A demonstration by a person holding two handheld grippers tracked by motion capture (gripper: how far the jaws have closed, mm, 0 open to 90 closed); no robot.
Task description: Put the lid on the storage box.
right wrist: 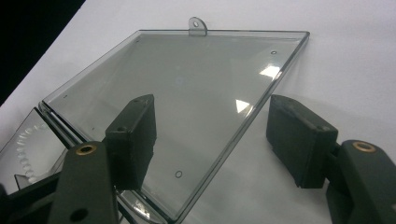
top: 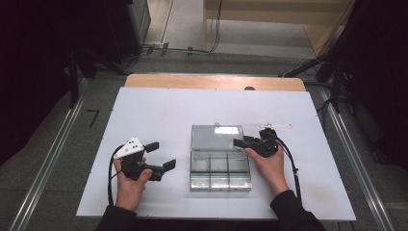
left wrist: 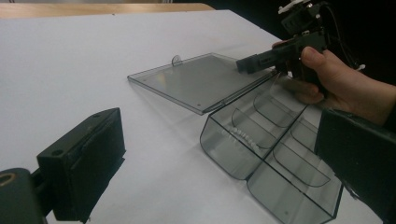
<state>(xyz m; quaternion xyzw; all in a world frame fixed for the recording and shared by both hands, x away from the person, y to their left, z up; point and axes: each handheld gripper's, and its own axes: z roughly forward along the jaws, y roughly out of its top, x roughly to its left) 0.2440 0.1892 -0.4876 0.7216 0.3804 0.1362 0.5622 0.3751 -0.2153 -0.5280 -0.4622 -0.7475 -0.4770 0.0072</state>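
A clear plastic compartment box (top: 220, 185) stands at the middle of the white table, its several compartments empty. Its lid (top: 208, 138) lies flat and open on the far side. My right gripper (top: 243, 141) is open at the lid's right edge; in the right gripper view (right wrist: 215, 140) one jaw hovers over the lid (right wrist: 187, 84) and the other is beside it over the table. My left gripper (top: 160, 156) is open, left of the box and apart from it. The left gripper view (left wrist: 219, 163) looks across the tray (left wrist: 233, 154) and lid (left wrist: 196, 81) to the right gripper (left wrist: 254, 61).
A thin clear strip (top: 275, 126) lies on the white board (top: 159, 106) just beyond the right hand. A wooden table edge (top: 214, 82) runs along the far side. Cables and dark stands crowd the floor behind and to both sides.
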